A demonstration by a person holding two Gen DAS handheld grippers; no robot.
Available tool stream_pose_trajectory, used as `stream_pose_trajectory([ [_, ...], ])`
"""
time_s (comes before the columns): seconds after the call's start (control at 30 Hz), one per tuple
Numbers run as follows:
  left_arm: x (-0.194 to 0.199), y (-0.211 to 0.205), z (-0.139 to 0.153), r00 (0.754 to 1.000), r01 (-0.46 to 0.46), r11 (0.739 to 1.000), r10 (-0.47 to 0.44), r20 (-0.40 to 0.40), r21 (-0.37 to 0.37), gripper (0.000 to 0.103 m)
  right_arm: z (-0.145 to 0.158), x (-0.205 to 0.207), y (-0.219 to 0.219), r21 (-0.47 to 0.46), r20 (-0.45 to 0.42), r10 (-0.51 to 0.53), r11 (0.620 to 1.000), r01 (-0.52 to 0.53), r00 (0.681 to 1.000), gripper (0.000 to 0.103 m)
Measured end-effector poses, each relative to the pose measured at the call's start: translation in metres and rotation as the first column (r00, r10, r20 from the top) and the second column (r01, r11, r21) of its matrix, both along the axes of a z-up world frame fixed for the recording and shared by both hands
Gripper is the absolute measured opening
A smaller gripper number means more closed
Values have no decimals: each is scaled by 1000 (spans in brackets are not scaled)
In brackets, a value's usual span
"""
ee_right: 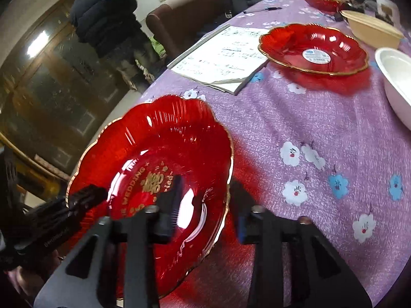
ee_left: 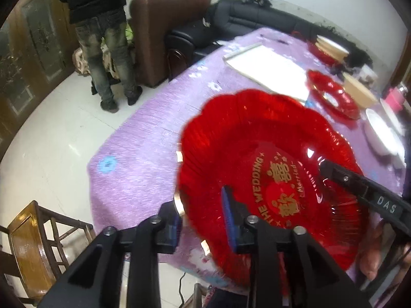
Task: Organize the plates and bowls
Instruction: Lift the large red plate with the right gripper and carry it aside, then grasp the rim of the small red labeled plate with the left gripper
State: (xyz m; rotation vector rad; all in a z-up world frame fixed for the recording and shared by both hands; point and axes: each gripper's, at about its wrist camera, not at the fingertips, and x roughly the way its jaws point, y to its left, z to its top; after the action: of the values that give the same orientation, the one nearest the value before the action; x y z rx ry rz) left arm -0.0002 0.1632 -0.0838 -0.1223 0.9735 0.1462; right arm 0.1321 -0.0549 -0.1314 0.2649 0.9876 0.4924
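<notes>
Left gripper and right gripper, both spread astride one red plate; two other red plates beyond.

Both wrist views close, angled down from opposite sides; share red plate

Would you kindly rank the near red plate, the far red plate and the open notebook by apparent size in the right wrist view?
1. near red plate, helped by nearness to the camera.
2. open notebook and far red plate: too alike to rank.
</notes>
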Motion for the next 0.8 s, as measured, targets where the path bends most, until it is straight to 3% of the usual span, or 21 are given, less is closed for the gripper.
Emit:
stream_pose_trajectory([
  [0.13,-23,7,31,995,-49,995,41,96,82,72,22,-7,-24,16,67,-19,1000,18,998,45],
  [0.23,-30,8,68,980,-43,992,19,196,119,81,48,-1,-52,23,110,-63,998,61,992,46],
  [0.3,-12,-1,97,966,39,996,-57,250,78,85,56,17,-74,77,61,-102,992,97,993,46],
  [0.37,20,-16,110,961,131,990,-140,239,52,85,55,38,-90,99,-8,-152,983,152,988,46],
  [0.53,146,-75,98,960,267,963,-270,76,42,85,32,80,-125,227,-204,-296,913,340,933,46],
  [0.63,220,-108,63,952,293,956,-292,-88,-4,85,20,92,-132,232,-265,-367,873,428,892,46],
  [0.7,239,-117,44,944,285,957,-289,-161,-46,85,11,98,-139,254,-306,-407,836,486,861,46],
  [0.8,266,-127,18,931,256,958,-281,-233,-132,85,6,103,-141,284,-312,-426,812,511,849,46],
])
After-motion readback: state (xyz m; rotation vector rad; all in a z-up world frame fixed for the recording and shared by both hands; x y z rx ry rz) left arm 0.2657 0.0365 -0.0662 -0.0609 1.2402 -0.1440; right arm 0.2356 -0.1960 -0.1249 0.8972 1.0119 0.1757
